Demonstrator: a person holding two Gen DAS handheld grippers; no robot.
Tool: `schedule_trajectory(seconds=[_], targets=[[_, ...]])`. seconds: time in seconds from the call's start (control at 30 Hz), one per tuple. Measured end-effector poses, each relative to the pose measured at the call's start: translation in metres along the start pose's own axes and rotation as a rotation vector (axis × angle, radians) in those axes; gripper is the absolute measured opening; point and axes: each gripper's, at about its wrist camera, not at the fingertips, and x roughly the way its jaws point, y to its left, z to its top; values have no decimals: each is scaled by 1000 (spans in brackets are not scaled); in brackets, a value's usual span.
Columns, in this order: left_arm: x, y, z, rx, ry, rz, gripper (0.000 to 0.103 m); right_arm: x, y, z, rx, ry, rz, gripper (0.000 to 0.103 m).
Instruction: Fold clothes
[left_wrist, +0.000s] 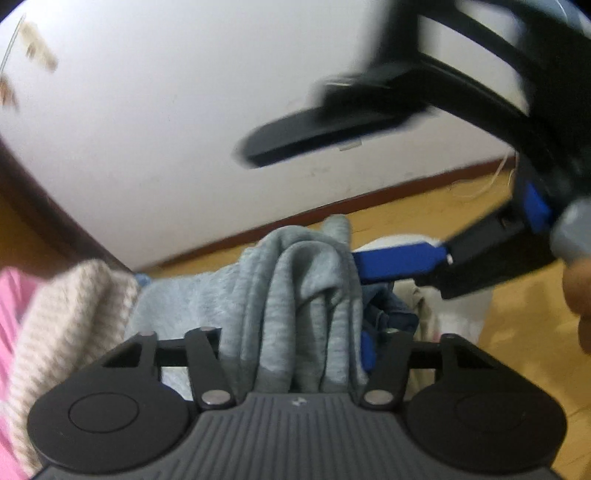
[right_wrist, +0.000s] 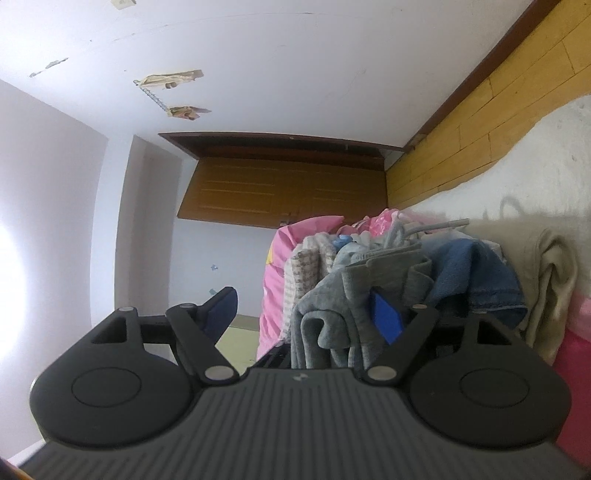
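No words, brand names or numbers can be read in either view. The only sign is a small pale emblem (left_wrist: 297, 401) moulded at the far edge of the ribbed grey housing near the left wrist camera, and its twin (right_wrist: 299, 377) in the same place in the right wrist view; both are too small to make out as letters. The pink bedding (right_wrist: 275, 280) beyond the clothes bears a yellow patch at its left edge, too blurred to read.

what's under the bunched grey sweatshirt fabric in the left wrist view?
To the right of the bunched grey sweatshirt fabric, dark blue denim pokes out from under its edge, with cream cloth beyond. Whatever lies directly beneath the grey folds is covered.
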Motion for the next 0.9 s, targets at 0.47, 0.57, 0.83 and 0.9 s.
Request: schedule_trajectory(seconds=[0.47,0.57,0.83,0.9], targets=[[-6,63,-18,-285,-108,-257,50,-6,-15,0,15,-31,-13,74],[-2,71,-21,-327,-109,-295,50,1,-8,-2,-25,-9,-31,74],[1,86,-23,-436,-131,-383,54,20,3,4,-43,52,-89,78],[0,85,-20,-431,-131,-372,59,23,9,5,-58,66,-93,80]])
